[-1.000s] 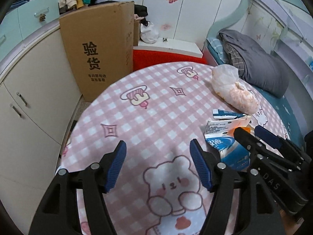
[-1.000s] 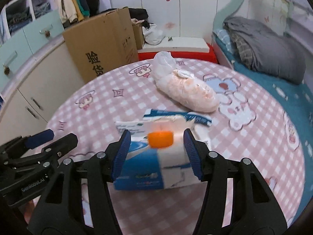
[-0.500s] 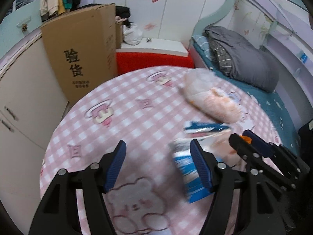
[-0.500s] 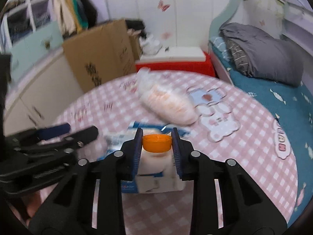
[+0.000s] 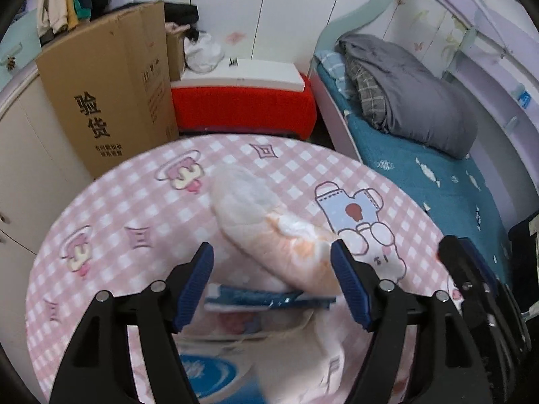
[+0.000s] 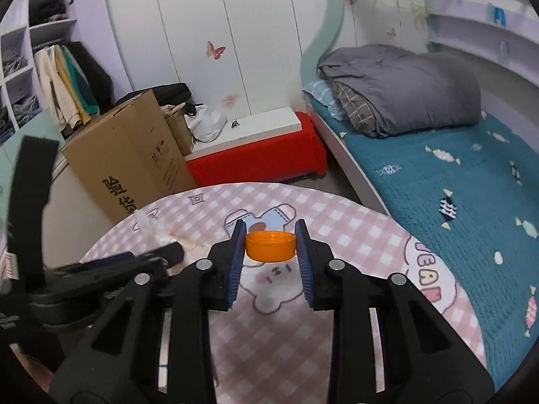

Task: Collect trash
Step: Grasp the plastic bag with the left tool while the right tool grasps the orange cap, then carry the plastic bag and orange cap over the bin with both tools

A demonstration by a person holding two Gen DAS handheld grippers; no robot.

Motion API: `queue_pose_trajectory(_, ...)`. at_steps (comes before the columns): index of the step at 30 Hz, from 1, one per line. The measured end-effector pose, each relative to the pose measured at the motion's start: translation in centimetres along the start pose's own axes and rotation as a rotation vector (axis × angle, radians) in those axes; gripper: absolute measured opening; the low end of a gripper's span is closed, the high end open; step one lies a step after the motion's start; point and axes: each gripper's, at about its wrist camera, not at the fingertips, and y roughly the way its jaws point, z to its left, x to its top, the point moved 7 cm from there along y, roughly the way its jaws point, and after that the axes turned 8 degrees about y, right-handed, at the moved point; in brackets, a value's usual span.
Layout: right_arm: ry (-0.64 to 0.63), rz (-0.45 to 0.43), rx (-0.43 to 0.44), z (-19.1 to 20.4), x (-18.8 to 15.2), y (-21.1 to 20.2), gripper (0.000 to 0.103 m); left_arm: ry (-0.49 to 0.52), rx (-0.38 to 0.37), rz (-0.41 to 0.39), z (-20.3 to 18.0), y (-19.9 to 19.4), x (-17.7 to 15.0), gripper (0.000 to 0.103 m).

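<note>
Right hand-held gripper clamped on orange plastic bottle cap; left hand-held gripper opening above crumpled translucent plastic bag on pink checked worktop. Next, likely: close on bag.

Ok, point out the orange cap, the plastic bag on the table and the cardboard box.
orange cap (image 6: 270, 245): right wrist view, its front side wall.
plastic bag (image 5: 269, 232): left wrist view, middle of its bulge.
cardboard box (image 5: 101, 77): left wrist view, its printed front face.

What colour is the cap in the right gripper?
Orange cap, clearest in the right wrist view.
</note>
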Motion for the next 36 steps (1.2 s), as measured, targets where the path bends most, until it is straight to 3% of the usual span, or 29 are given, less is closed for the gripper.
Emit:
queue_pose_trajectory(5, -0.011, 0.033, 0.015, 0.2, -0.6, 1.1, 0.029, 0.016, 0.011, 0.027, -1.0, 1.9, 0.4, 0.067)
queue_pose_trajectory(8, -0.012, 0.046, 0.03, 0.5, -0.9, 1.3, 0.029, 0.005, -0.053, 0.042, -1.3, 2.6, 0.2, 0.049)
queue_pose_trajectory(11, -0.025, 0.041, 0.047, 1.4, -1.1, 0.6, 0.029, -0.006, -0.067, 0.019, -1.2, 2.0, -0.1, 0.036)
queue_pose_trajectory(15, -0.045, 0.02, 0.079, 3.2, -0.8, -1.1, 0.029, -0.019, -0.073, -0.053, -0.3, -0.8, -0.1, 0.034)
queue_pose_trajectory(20, -0.081, -0.004, 0.151, 7.3, -0.8, -3.8, 0.029, -0.032, -0.021, -0.156, 2.0, -5.9, -0.4, 0.034)
queue_pose_trajectory(27, -0.169, 0.008, 0.317, 16.8, -3.9, -7.9, 0.029, -0.083, 0.098, -0.241, 9.1, -13.5, -3.9, 0.034)
queue_pose_trajectory(36, -0.324, 0.106, 0.496, 31.0, -13.8, -11.6, 0.029, -0.229, 0.239, -0.27, 22.6, -21.7, -12.3, 0.034)
